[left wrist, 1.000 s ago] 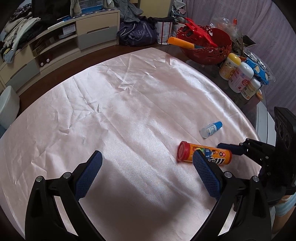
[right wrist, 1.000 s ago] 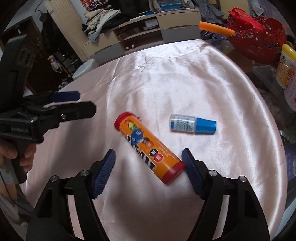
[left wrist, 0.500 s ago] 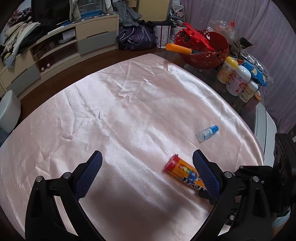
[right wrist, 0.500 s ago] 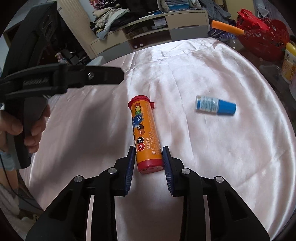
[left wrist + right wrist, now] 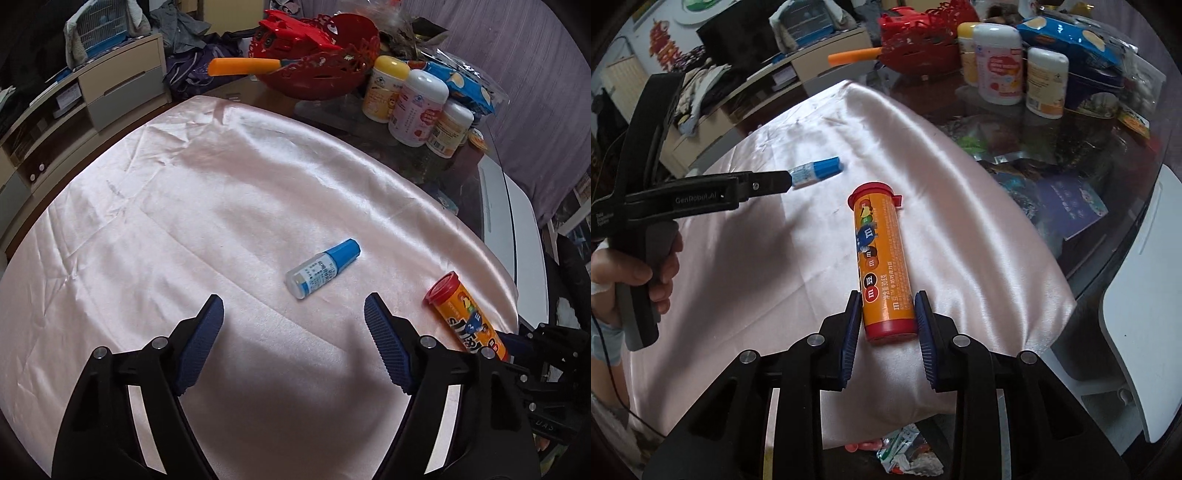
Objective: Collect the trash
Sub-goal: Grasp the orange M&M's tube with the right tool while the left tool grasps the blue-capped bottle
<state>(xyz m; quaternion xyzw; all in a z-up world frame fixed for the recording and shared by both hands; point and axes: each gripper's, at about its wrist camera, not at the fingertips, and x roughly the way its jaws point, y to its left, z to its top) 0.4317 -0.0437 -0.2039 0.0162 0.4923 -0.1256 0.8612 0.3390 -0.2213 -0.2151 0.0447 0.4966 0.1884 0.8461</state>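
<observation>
Pink satin cloth (image 5: 207,229) covers the table, with a red basket (image 5: 325,70) and a huddle of bottles (image 5: 417,107) crowding the far edge. A second ago the orange candy tube (image 5: 882,266) lay loose between the right gripper's (image 5: 888,325) spread fingers; now those fingers are pinched on its near, bottom end, and the tube points away from the tool with its red cap forward. It looks lifted or dragged to the cloth's near corner, though I cannot tell if it is clear of the fabric. Below that corner some wrappers (image 5: 905,454) lie on the floor.

Meanwhile the left gripper (image 5: 295,332) has swung toward the small blue-capped bottle (image 5: 321,267), which now lies just ahead of its widely spread fingers, untouched. So one piece of trash is secured and the second is lined up; a forward reach and squeeze should take it. No bin shows in either view.
</observation>
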